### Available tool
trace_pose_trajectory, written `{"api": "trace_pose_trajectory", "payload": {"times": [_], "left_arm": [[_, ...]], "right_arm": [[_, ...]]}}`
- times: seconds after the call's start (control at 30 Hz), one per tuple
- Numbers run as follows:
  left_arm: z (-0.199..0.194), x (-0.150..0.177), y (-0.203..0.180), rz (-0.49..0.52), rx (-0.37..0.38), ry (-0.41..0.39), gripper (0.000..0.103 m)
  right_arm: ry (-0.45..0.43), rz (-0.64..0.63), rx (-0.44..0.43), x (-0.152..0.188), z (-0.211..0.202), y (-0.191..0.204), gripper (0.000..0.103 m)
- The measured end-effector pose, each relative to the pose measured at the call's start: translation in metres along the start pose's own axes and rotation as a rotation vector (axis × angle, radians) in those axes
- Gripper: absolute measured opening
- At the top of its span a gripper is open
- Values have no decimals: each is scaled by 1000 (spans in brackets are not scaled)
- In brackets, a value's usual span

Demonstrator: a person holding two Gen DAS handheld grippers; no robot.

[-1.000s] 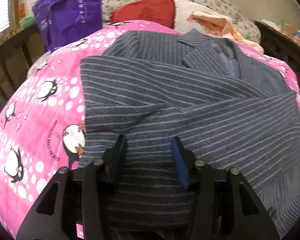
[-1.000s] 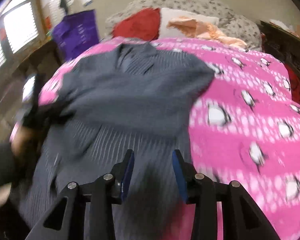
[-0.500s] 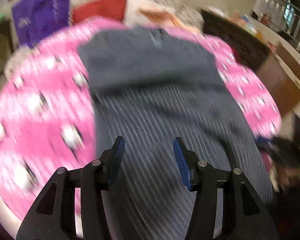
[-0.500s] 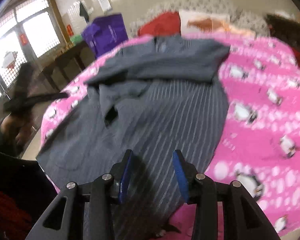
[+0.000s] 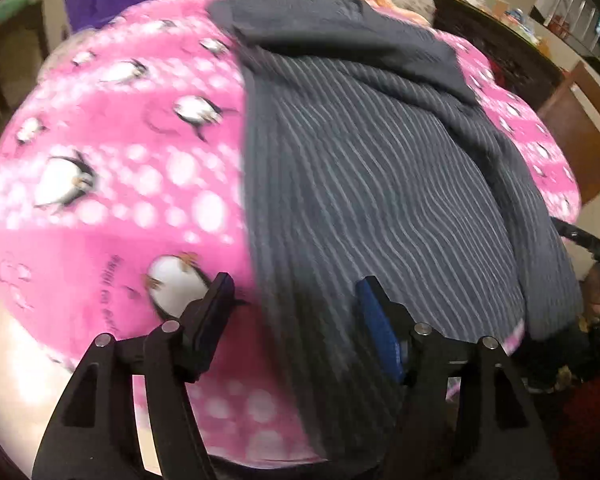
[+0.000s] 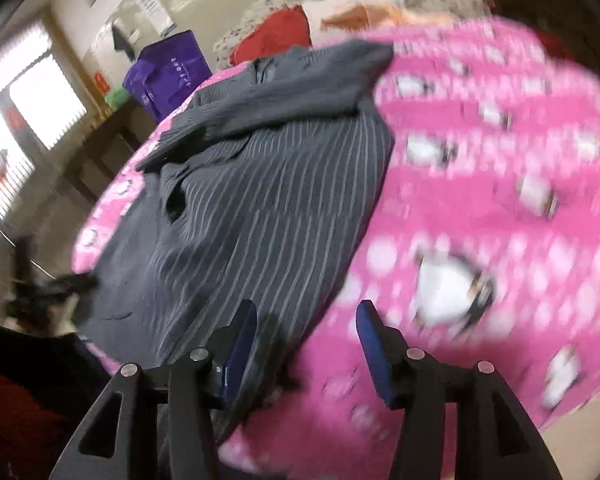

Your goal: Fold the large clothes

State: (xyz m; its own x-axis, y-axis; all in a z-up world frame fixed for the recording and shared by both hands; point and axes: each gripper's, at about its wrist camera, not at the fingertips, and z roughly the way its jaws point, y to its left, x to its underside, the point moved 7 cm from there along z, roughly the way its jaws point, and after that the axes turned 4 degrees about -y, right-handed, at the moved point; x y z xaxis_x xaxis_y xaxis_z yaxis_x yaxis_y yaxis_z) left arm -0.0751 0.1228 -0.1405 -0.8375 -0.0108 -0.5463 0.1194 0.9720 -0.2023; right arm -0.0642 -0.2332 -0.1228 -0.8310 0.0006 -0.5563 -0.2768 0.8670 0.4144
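A large grey pinstriped garment [image 5: 360,168] [image 6: 256,208] lies spread on a pink penguin-print bedspread [image 5: 112,176] [image 6: 488,184], its upper part folded across near the pillows. My left gripper [image 5: 296,300] hovers over the garment's near left corner at the bed's edge, its jaws opening, nothing pressed between them. My right gripper [image 6: 306,324] hangs over the garment's near right corner, jaws opening too, straddling the hem without gripping it. Each gripper shows blurred at the edge of the other's view.
A purple bag [image 6: 168,74] stands by the bed's far left. A red cushion [image 6: 276,40] and an orange cloth [image 6: 360,14] lie at the head. Dark wooden furniture [image 5: 496,48] runs along the right side. Bright windows [image 6: 28,96] are on the left.
Both grippers have pulled back from the middle of the garment to its near corners by the bed's edge, left one leftward, right one rightward. Both pairs of jaws stand wider.
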Motion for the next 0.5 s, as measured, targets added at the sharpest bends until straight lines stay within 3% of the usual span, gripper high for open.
{"api": "trace_pose_trajectory", "payload": {"times": [0.1,0.2,0.27,0.3,0.33,0.4,0.43,0.5], "left_arm": [[2,-5,-8,-8,101,6,72],[5,-10,-12,-54,181,10,71],[6,-13,-8,-82,186,1,55],[5,-14,-6,-90,166,0,32],[5,-14,0,-99,133,10,15],[4,-14,4,-104,130,10,14],[3,-14,5,-102,126,7,14],[5,-12,5,-93,118,13,15]], "right_arm": [[-14,32,-68,4,0,6,66],[-8,38,-122,2,2,11,67],[-10,57,-176,0,4,15,67],[-5,64,-206,0,5,18,67],[6,63,-234,1,7,21,66],[5,36,-204,2,9,18,63],[4,52,-173,1,13,12,54],[-18,127,-201,-4,14,3,47]]}}
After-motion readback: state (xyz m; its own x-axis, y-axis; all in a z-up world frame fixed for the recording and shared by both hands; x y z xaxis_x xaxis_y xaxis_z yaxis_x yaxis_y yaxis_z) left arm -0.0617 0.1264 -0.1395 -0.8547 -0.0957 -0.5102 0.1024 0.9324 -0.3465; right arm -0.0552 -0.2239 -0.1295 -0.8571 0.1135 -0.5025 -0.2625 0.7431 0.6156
